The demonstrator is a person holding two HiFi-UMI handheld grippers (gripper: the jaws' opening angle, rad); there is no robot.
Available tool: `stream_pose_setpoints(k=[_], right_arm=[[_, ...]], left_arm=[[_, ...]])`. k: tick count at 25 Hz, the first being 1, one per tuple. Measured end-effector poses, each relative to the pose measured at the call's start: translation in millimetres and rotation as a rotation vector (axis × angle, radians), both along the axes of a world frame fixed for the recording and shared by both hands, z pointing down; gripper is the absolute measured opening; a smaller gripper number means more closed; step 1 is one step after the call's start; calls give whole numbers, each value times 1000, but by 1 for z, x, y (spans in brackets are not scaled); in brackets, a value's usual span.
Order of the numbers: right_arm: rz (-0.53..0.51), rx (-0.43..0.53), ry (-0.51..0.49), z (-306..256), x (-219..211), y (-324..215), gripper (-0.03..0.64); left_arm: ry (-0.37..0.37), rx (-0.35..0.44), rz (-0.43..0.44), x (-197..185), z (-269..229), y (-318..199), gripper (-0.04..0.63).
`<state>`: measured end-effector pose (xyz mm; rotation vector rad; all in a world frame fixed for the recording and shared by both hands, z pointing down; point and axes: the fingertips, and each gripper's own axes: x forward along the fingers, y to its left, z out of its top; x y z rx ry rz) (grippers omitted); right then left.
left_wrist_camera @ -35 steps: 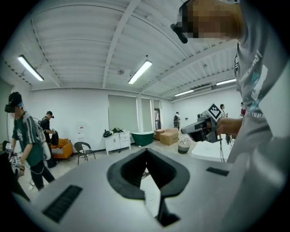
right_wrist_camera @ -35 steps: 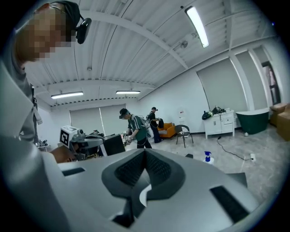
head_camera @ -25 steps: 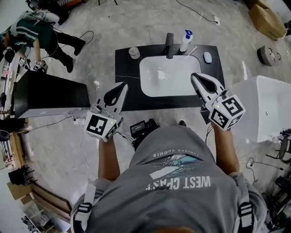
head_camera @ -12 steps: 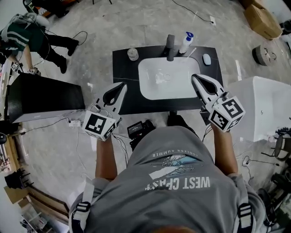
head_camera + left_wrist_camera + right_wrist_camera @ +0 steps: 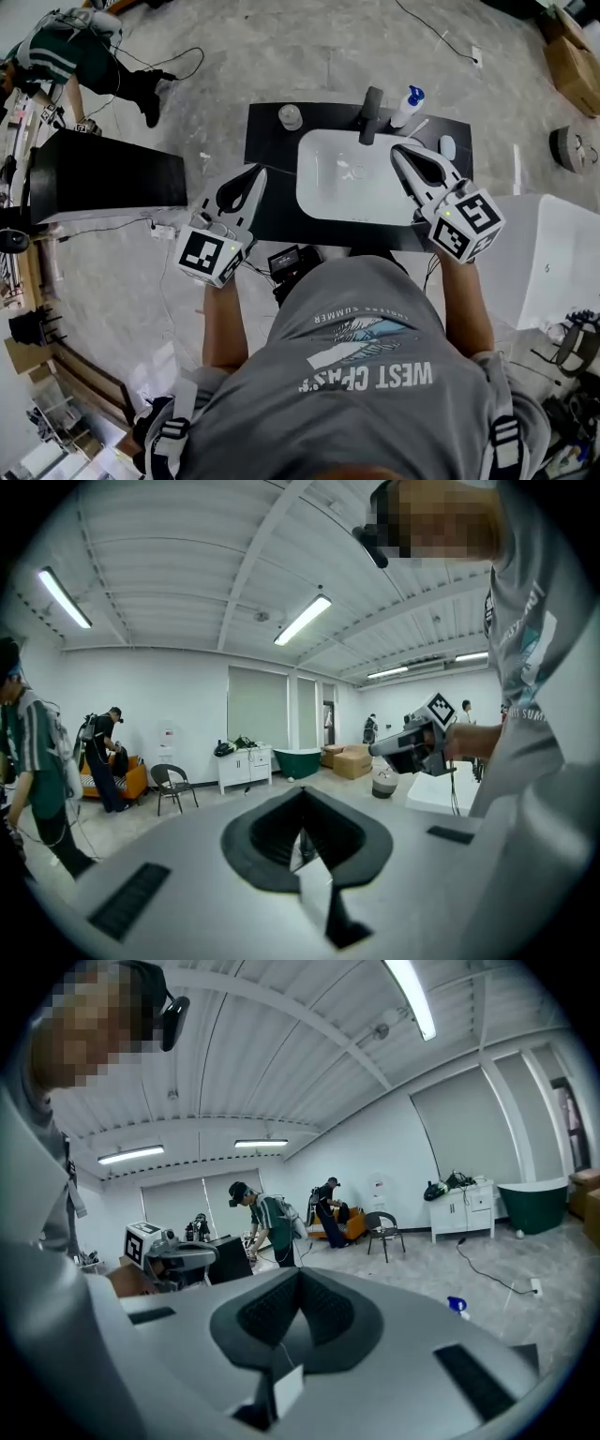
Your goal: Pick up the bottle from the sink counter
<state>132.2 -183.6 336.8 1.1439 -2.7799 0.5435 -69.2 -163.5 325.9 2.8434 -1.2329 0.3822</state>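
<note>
Your left tongs (image 5: 256, 174) and right tongs (image 5: 400, 152) are closed and empty, hovering over the bench (image 5: 267, 150) front, likely just approaching. The bottle (image 5: 407, 105) stands upright at the back edge beside the faucet (image 5: 371, 105), nearer your right tongs.

I log: grey T-shirt (image 5: 375, 412) printed WEST, grey-black shoulder straps (image 5: 167, 433), white left gripper (image 5: 258, 172) and right gripper (image 5: 397, 150), 1 marker cube (image 5: 208, 258) each.
</note>
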Motion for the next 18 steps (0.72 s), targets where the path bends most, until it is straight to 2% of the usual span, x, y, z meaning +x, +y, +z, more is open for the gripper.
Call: stream_pose_setpoints(k=[11,14,18], right_arm=[[-175,-29,-59,28,-2,-36,2],[-189,-45,-56,35,-7,-40,2],[-158,-44,-47,34,-13,-42,2]], left_arm=[[-73,-20,-119,23,9,-6,4],[-85,-41,-122,21,15,-4,5],[-72,-46,-89,15,20,-12,5]])
